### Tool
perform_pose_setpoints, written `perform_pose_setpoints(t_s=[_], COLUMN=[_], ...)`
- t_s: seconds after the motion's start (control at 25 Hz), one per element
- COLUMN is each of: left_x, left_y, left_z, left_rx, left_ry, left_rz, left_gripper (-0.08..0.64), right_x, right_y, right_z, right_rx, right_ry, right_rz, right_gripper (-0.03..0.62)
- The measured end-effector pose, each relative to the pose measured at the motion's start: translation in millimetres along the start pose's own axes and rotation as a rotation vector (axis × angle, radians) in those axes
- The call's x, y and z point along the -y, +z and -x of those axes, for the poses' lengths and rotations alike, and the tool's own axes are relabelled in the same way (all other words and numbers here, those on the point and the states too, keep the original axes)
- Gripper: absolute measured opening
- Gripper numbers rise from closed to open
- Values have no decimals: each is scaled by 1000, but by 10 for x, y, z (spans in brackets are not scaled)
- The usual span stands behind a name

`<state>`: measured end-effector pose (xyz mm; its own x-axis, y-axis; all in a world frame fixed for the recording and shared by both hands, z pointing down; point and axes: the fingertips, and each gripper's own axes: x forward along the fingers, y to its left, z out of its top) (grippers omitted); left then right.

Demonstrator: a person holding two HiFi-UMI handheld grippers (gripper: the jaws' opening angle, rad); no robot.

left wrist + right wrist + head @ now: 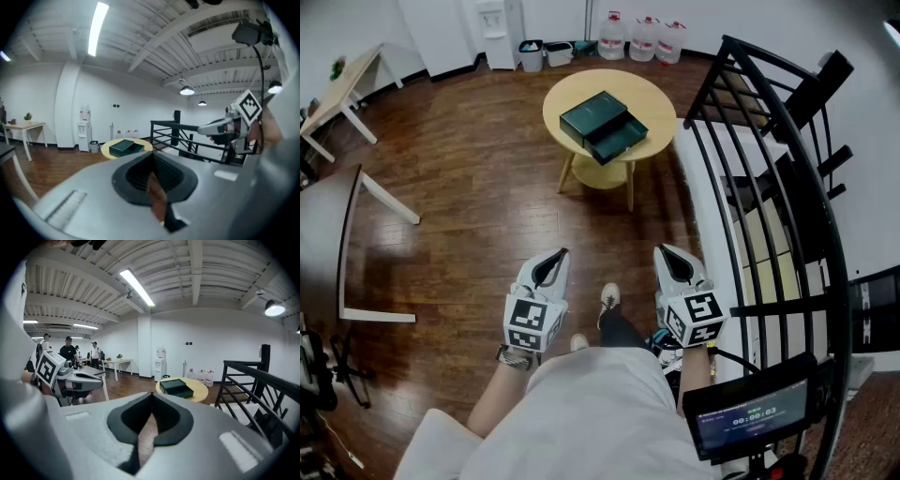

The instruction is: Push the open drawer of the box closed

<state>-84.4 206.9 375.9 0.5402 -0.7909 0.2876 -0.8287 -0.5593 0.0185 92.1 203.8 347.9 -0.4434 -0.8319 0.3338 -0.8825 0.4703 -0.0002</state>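
A dark green box (593,116) lies on a round yellow table (656,101) well ahead of me, its drawer (620,141) pulled out toward the near right. Both grippers hang low by my legs, far from the table. My left gripper (557,254) is shut and empty, with the box (123,146) small beyond its tips (151,158). My right gripper (662,250) also has its jaws together at the tips (151,399) with nothing between them. In its view the box (176,386) shows with the drawer out at the right. Each gripper appears in the other's view.
A black metal railing (787,159) curves along the right, close to the right gripper. Wooden floor lies between me and the table. White tables (356,75) stand at the left. Water bottles (642,39) and a dispenser (499,28) line the far wall. People (68,351) stand far off.
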Motion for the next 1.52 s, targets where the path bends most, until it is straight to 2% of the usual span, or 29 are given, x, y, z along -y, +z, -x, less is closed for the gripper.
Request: perform_pose_setpoints(t_s=[0.16, 0.32, 0.44, 0.68, 0.88, 1.28, 1.52], left_x=[-154, -356, -552, -908, -1089, -1262, -1322], left_y=[-46, -2, 134, 451, 617, 693, 638], left_z=[-236, -581, -937, -1637, -2053, -2518, -2536], left_rx=[-29, -51, -48, -43, -45, -66, -81], left_ry=[-1, 7, 20, 55, 77, 95, 102], left_rz=[-1, -1, -3, 17, 14, 50, 56], left_gripper=[6, 6, 6, 6, 6, 6, 6], right_x=[243, 547, 755, 1198, 1509, 1800, 1864], right_y=[35, 249, 426, 556, 677, 755, 799], right_z=[-222, -476, -768, -1405, -1755, -2185, -2201], right_rx=[12, 78, 102, 61, 65, 45, 86], right_ry=[-37, -79, -52, 6, 27, 71, 21], right_rz=[-2, 39, 65, 34, 35, 38, 13], right_gripper=[2, 2, 2, 2, 2, 2, 2])
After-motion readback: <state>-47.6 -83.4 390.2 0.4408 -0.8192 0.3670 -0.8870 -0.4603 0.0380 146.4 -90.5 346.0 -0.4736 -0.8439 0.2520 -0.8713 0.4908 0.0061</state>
